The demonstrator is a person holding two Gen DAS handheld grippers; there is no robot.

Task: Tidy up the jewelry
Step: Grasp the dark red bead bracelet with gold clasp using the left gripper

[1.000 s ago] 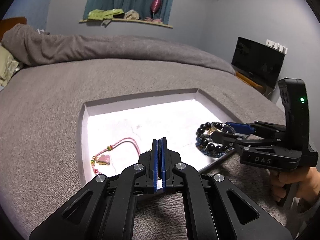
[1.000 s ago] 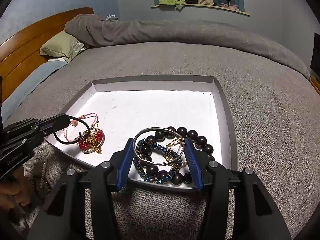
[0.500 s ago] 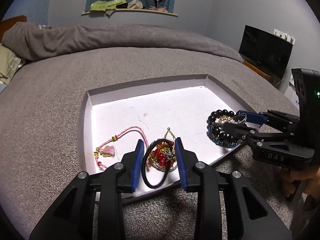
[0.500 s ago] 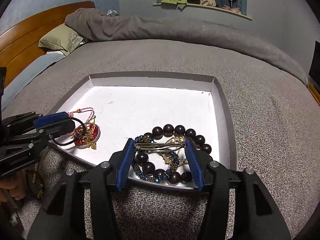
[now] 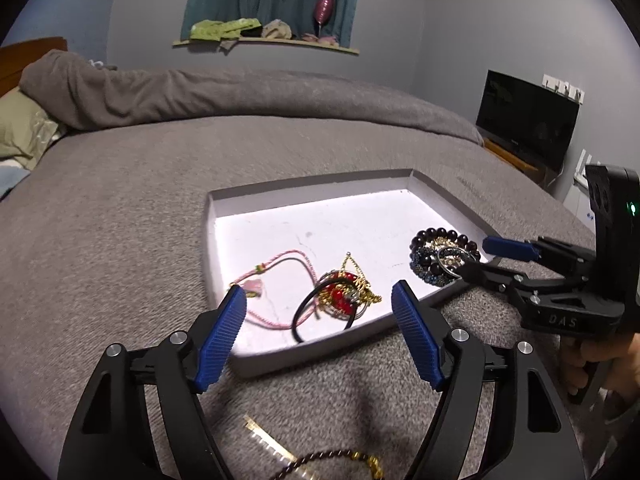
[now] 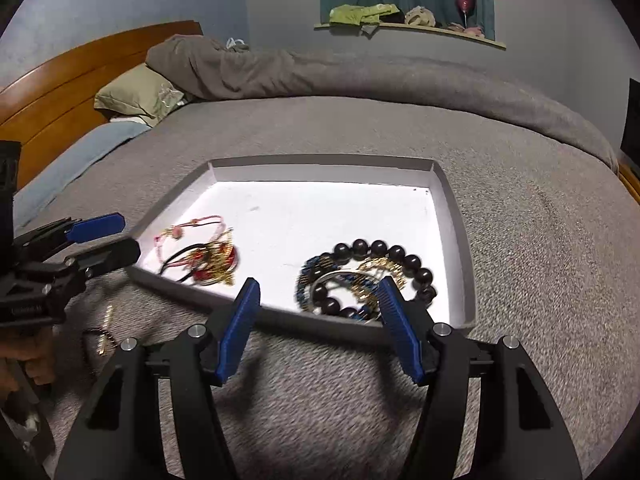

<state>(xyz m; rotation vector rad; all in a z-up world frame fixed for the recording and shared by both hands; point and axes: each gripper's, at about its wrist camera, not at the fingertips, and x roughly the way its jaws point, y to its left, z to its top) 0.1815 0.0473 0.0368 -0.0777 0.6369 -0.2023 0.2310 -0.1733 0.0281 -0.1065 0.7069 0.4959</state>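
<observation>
Jewelry on blanket (image 5: 332,456) cut off, possibly chain; tray (image 5: 360,186) holds two piles; your left gripper (image 5: 320,304) and right gripper (image 6: 318,292) just spread, empty.

Matt white cardboard tray (image 6: 460,232) on a rough grey woven blanket (image 6: 540,248). Glossy dark bead bracelet (image 6: 384,252); shiny metal bangle (image 6: 340,280); pink cord bracelet (image 5: 280,260). Ribbed blue pads (image 5: 220,340) on matt black plastic fingers. Varnished wooden headboard (image 6: 60,92).

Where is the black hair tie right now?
In the left wrist view the black hair tie lies in the white tray, near its front wall, looped around the red-and-gold bracelet pile, beside the pink cord bracelet.
</observation>
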